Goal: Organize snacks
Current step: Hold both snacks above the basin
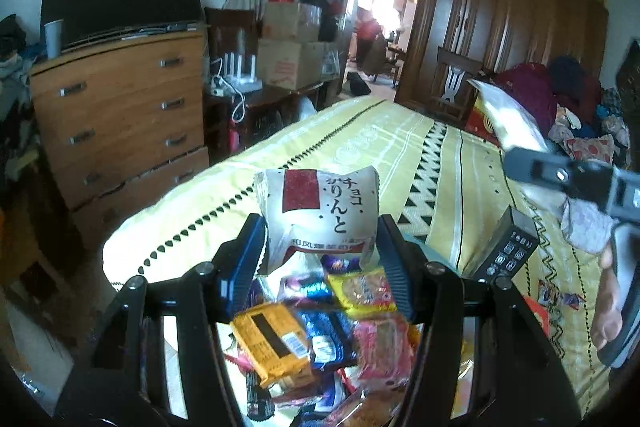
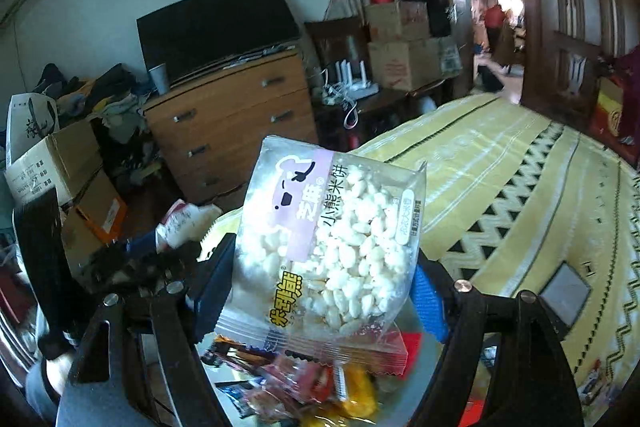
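Left hand-held gripper (image 1: 320,251) pinched one white snack bag (image 1: 318,213) with a red square, held above the snack pile (image 1: 320,331) on the yellow bed (image 1: 400,143). Right hand-held gripper (image 2: 320,275) pinched one clear rice-puff bag (image 2: 328,243), raised over the pile. One dark box (image 1: 506,251) stood nearby on the bed.

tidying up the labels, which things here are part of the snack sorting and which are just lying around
Part of the job:
- white karinto packet in the left gripper
- rice puff packet in the right gripper
- snack pile

Lying about:
- dresser
- cardboard boxes
- dark box
- bedspread
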A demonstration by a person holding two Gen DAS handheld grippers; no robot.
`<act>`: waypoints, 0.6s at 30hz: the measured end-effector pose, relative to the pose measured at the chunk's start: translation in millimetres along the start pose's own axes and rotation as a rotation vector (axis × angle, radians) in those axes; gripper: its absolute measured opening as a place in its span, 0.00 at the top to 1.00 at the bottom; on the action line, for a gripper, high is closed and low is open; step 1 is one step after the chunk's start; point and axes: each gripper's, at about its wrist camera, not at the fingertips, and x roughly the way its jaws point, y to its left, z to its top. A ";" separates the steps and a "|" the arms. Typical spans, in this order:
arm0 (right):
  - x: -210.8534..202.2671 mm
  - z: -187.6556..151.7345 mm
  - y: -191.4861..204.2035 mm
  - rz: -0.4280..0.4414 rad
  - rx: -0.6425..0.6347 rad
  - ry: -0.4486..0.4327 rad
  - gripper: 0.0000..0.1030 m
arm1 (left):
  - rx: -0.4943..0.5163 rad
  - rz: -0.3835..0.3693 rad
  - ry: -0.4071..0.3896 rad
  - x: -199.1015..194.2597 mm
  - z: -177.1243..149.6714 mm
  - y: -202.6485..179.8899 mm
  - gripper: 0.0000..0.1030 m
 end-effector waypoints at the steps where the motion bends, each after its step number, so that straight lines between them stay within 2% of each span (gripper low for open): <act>1: 2.5 -3.6 -3.1 0.002 0.004 0.009 0.21 | 0.006 0.003 0.007 -3.4 -3.1 5.6 0.44; 7: 20.2 -10.9 -5.7 0.006 0.018 0.048 0.21 | 0.006 -0.009 0.036 -1.3 -10.3 9.9 0.44; 18: 15.7 -13.2 -1.1 -0.002 0.005 0.044 0.21 | 0.007 -0.014 0.047 0.2 -11.4 16.3 0.43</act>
